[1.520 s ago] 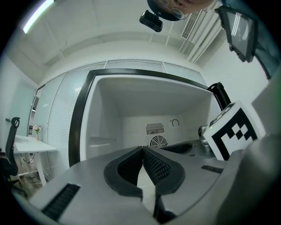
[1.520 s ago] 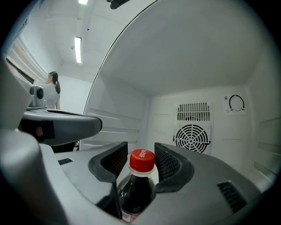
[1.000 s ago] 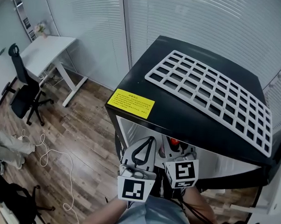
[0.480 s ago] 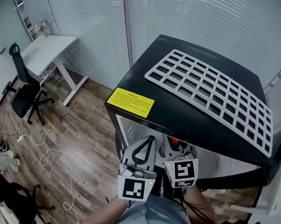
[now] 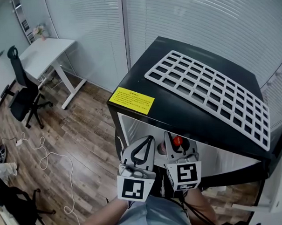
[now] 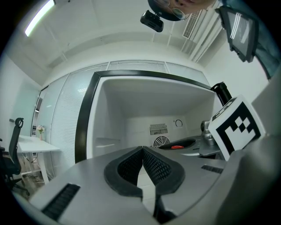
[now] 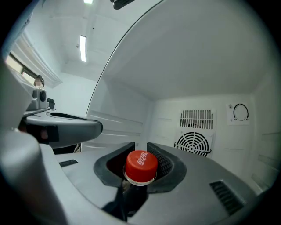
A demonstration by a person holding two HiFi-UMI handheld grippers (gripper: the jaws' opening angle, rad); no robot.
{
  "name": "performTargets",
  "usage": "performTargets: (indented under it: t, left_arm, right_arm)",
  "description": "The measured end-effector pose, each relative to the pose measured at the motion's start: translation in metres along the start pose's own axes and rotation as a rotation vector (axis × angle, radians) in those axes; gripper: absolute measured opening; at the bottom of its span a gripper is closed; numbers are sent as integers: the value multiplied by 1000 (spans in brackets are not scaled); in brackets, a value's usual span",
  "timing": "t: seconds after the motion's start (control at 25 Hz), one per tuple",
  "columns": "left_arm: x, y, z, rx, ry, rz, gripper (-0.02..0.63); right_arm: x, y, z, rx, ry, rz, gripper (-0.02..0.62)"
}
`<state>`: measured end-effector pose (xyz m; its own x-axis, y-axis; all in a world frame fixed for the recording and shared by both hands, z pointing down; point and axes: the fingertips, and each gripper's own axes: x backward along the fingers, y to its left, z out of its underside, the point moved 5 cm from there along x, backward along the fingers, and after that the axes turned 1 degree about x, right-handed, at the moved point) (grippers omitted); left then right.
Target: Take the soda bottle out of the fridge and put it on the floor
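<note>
At the far left of the head view, the grey-trousered leg that stood there a second ago is gone from the wooden floor point(image 5: 84, 140). The camera's aim has shifted slightly. The red cap point(image 5: 177, 140) now shows more plainly under the front edge of the black fridge point(image 5: 201, 114), whose top carries a white grid rack point(image 5: 212, 92).

The left tool point(image 5: 151, 138) sits where it was, at the fridge's open mouth and pointing level into the white interior. In the left gripper view its jaws meet at their tips with nothing between them point(image 6: 143, 148).

Just beside it, the right tool point(image 5: 178, 143) has just been closing. In the right gripper view its jaws point(image 7: 140, 144) stand narrow around the neck of the soda bottle point(image 7: 141, 166). The dark pads point(image 7: 166, 163) hug it just under the red cap, and the bottle's dark body hangs below. The bottle stands upright inside the fridge compartment, in front of the round fan grille point(image 7: 193, 143) on the back wall.
</note>
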<state>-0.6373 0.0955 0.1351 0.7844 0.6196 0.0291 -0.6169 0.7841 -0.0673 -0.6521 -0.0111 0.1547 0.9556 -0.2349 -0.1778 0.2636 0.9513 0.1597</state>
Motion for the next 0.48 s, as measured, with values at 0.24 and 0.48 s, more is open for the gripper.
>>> performTargets:
  t: [0.24,0.48]
  left_arm:
    - [7,-4,-6,-3,-15,39,17]
    - [32,-11,-20,-13,-47,98,17]
  right_arm:
    - [15,1,-7,7,-7,40,98]
    - [49,18,-18,-3,-3,105,98]
